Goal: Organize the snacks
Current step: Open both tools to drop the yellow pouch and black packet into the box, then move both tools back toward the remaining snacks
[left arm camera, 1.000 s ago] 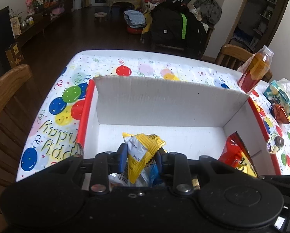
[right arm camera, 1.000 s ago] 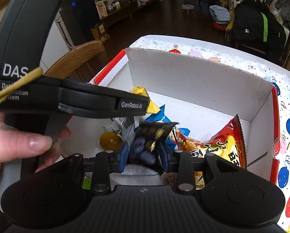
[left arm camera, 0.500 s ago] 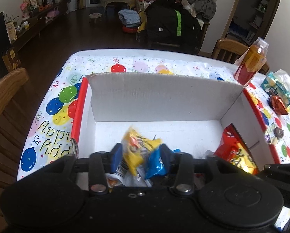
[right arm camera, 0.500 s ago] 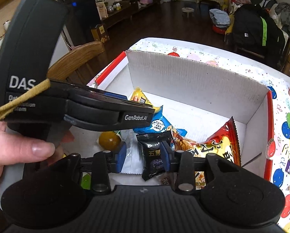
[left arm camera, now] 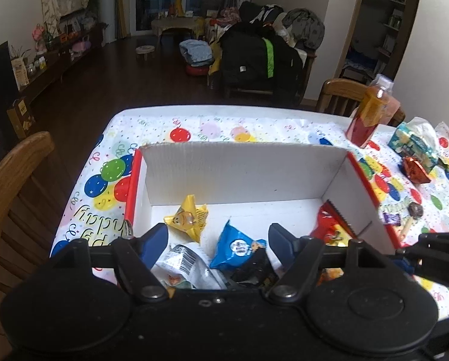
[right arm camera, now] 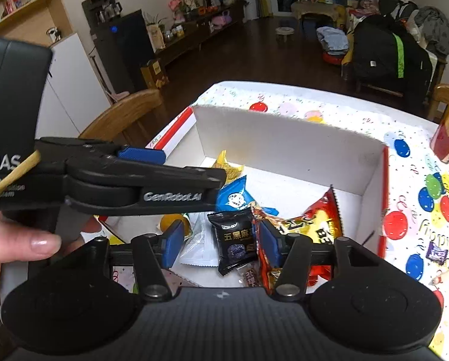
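Snacks lie in a heap inside the white box point(left arm camera: 242, 174), which sits on the table point(left arm camera: 194, 126) with the balloon cloth. We see a yellow packet point(left arm camera: 188, 218) near the left wall of the box, a blue packet point(left arm camera: 238, 246) in the middle, a black packet point(right arm camera: 235, 240) beside it and a red bag point(right arm camera: 320, 225) by the right wall. A few small sweets point(left arm camera: 414, 210) lie on the table near its right edge, just outside the box.

Our left hand-held gripper point(left arm camera: 218, 240) is spread wide over the heap and holds nothing. Our right hand-held gripper point(right arm camera: 221, 243) is wide too, with the black packet lying loose between its fingers.

We think these packets are light, soft and crinkly. Their skins look shiny, so they may slip. We would pinch one by its flat sealed edge, gently, so the food inside does not get crushed.
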`<state>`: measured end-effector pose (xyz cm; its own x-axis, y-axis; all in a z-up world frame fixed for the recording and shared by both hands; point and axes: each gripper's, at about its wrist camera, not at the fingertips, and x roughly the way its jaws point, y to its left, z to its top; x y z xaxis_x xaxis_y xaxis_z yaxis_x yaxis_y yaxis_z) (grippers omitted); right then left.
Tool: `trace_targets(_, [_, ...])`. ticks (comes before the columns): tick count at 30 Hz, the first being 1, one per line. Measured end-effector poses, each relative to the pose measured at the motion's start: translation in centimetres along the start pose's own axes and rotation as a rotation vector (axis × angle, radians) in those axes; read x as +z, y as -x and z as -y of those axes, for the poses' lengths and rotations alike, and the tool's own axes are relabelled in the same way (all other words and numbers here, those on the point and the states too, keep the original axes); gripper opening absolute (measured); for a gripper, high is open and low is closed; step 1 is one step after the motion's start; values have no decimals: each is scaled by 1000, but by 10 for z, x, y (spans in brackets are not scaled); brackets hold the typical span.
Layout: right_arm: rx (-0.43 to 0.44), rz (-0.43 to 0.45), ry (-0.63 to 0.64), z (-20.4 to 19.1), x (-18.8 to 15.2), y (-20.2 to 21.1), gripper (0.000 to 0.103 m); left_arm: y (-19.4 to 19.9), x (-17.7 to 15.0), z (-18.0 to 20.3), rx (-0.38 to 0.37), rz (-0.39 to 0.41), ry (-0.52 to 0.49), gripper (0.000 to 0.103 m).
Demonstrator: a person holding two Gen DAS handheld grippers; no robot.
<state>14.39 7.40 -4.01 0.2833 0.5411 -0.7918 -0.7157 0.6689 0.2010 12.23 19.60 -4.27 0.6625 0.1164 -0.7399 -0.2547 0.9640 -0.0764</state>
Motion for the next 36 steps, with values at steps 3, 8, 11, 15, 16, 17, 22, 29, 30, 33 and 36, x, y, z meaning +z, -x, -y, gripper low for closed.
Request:
trace_targets(3, [-3,25,-8,4,-2,12,62,11,-1,5,-11,19,-8,76])
trace_targets(8, [-24,60,-14,14,-8,33,65,28,1,14,-25,48,-22,78])
trace_targets(11, [-41,83,-34,23,-12,44,66,36,2,21,-35,66,-34,79])
trace_targets(15, [-55,113,-71,41,-17,60,69,48,1,31,-57,92,-51,83])
trace_targets(16, [-59,123,-77,44,-19,65,69,51,1,34,-60,99,-54,85])
trace_targets(17, [-64,134,-81,49,-21,70,71,53,0,37,-62,105,-58,85])
trace_targets(22, [-82,186,-124,73,-32,95,76,62,-1,54,-91,128,-76,88])
trace_targets(29, [-127,239,-179,108,-46,125,83,68,-4,88,-135,144,-107,93])
trace_targets(30, [-134,243,-184,113,-49,128,83,67,-5,92,-142,145,-109,95])
trace_targets(33, [-153,251,-204,127,-56,135,84,66,-7,106,-158,148,-105,101])
trace_targets(36, [-179,252,-221,146,-67,142,84,62,-7,123,-170,152,-105,103])
